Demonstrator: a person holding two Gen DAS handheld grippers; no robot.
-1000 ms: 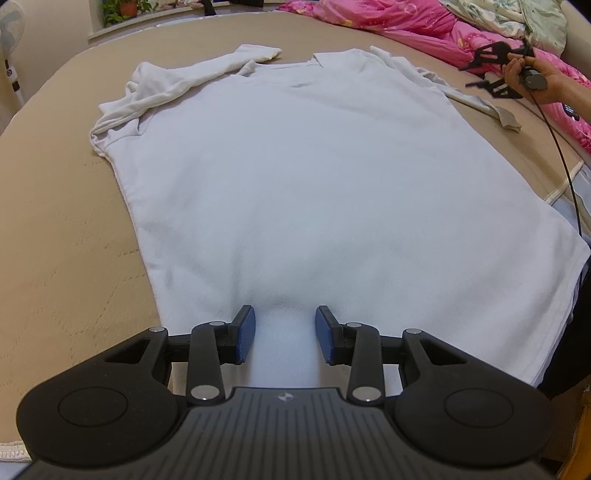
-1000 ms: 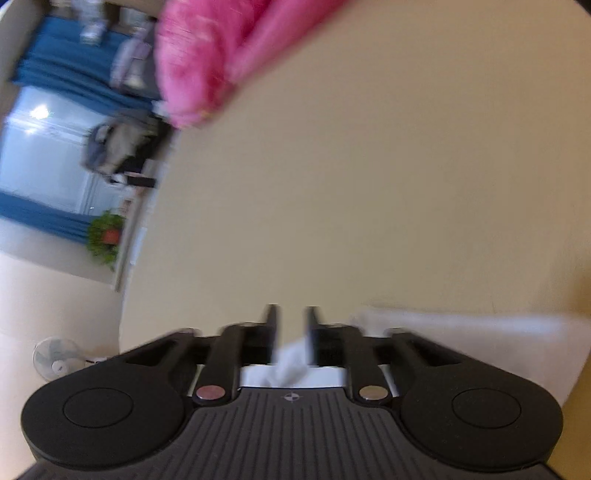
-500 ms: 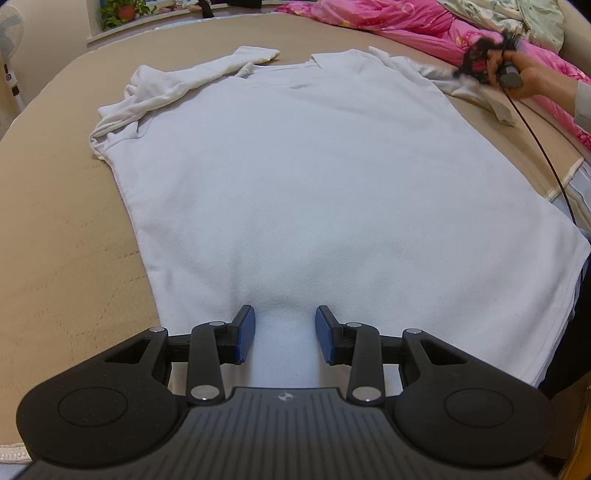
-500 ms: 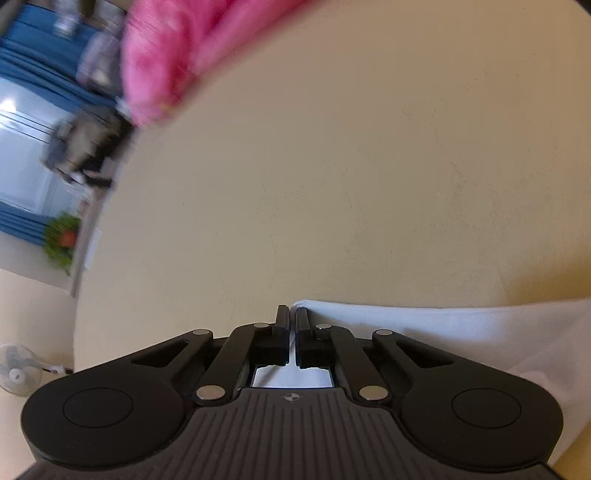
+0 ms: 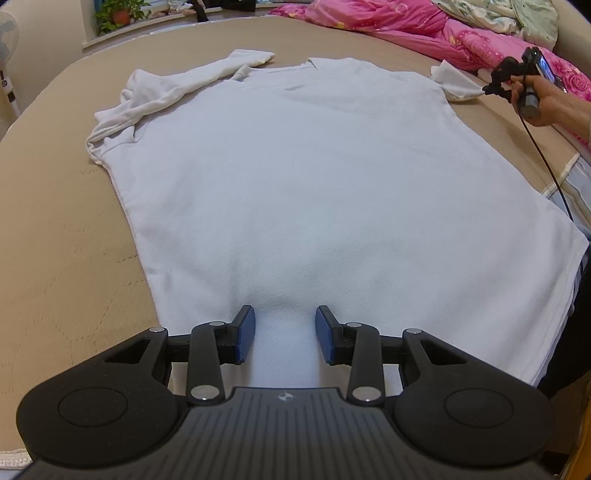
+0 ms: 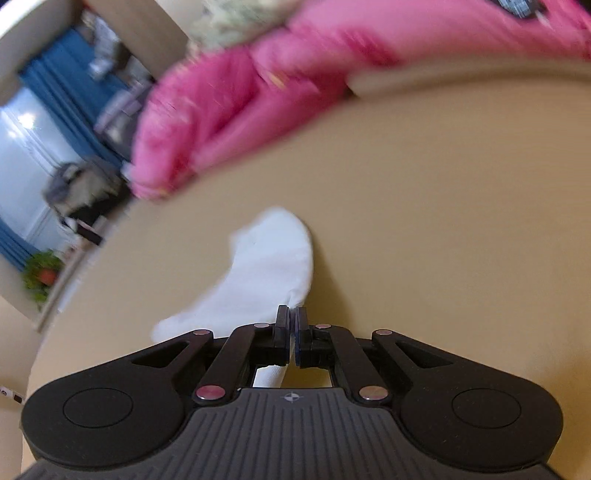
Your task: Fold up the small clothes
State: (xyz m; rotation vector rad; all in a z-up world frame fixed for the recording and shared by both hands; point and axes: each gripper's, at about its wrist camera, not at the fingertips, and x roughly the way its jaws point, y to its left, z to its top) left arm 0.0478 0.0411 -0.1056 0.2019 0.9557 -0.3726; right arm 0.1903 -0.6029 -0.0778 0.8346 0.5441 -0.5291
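Observation:
A white long-sleeved shirt [image 5: 325, 177] lies flat on the tan bed, collar at the far end. Its left sleeve [image 5: 166, 92] is bunched and folded across the far left shoulder. My left gripper [image 5: 284, 332] is open, its blue pads on either side of a raised ridge of cloth at the near hem. My right gripper [image 6: 292, 321] is shut on the right sleeve [image 6: 269, 269] and holds it pulled out, above the bed; it also shows in the left wrist view [image 5: 491, 86], at the far right, with the sleeve [image 5: 452, 83] stretched toward it.
The tan quilted bed cover [image 5: 55, 258] extends left and beyond the shirt. A pink quilt [image 5: 406, 33] is piled at the far right; it also shows in the right wrist view [image 6: 258, 92]. A potted plant [image 5: 118, 11] stands on a far sill. A cable [image 5: 543, 162] trails from the right gripper.
My right gripper closed on the right sleeve's cuff and pulled it up and out to the right, away from the shirt's body. The left gripper has stayed still.

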